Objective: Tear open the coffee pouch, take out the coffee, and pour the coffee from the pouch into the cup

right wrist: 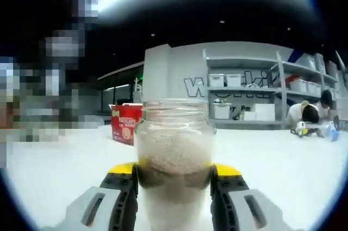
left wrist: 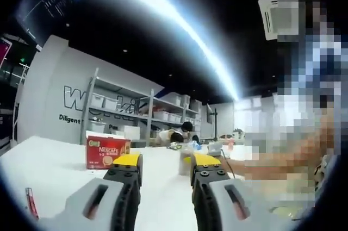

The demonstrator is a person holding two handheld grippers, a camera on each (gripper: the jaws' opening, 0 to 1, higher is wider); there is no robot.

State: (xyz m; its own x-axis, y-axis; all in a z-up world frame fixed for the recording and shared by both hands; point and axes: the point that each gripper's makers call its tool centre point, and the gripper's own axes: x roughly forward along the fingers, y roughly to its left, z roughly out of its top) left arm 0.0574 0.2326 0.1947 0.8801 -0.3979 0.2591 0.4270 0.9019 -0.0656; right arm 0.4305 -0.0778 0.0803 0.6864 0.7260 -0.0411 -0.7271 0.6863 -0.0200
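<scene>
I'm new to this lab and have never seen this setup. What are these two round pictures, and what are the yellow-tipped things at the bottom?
No robot here: a person holds a pair of tongs in each hand, and each pair carries a fisheye camera looking along it.

In the left gripper view, the left tongs are open and hold nothing. On the white table stands a red Nescafe box, and a thin red object lies near the edge.

In the right gripper view, the right tongs are shut on a clear jar partly filled with pale powder. The same box stands behind it. Shelves with bins line the far wall.
</scene>
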